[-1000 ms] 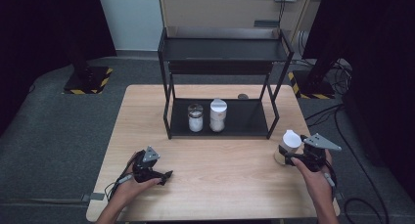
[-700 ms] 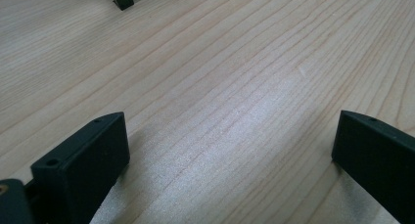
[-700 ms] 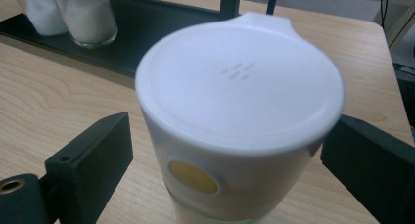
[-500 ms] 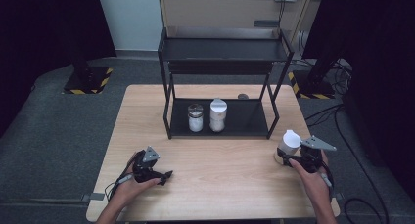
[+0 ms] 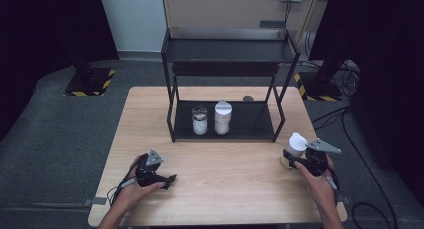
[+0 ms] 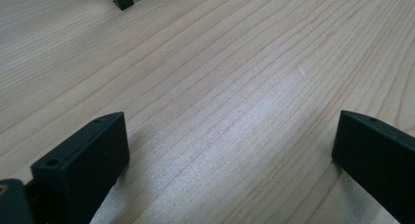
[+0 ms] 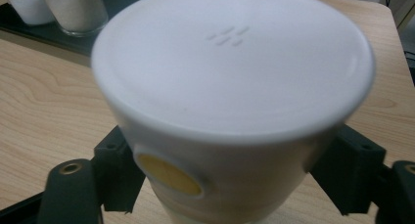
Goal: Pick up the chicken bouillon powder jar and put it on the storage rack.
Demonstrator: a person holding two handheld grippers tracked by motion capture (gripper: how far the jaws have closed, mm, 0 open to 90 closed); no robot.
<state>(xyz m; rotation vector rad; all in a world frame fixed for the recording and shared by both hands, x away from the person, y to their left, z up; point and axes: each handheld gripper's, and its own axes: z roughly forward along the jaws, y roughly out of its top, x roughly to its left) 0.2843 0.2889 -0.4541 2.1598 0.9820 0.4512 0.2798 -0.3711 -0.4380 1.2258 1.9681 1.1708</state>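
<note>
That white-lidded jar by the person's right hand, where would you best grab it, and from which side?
Grip the jar around its body, just beneath the wide white lid, coming in level from the person's side. It stands upright on the table, and the lid flares wider than the body, so it would probably stop the jar slipping down. The right gripper already has its jaws against the body there, having just been closing.

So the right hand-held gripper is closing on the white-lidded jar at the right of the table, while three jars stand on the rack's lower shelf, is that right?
Not quite: the high view shows two jars on the rack's lower shelf, not three. The rest holds: the right hand-held gripper has just been closing, with the white-lidded jar between its jaws.
</note>
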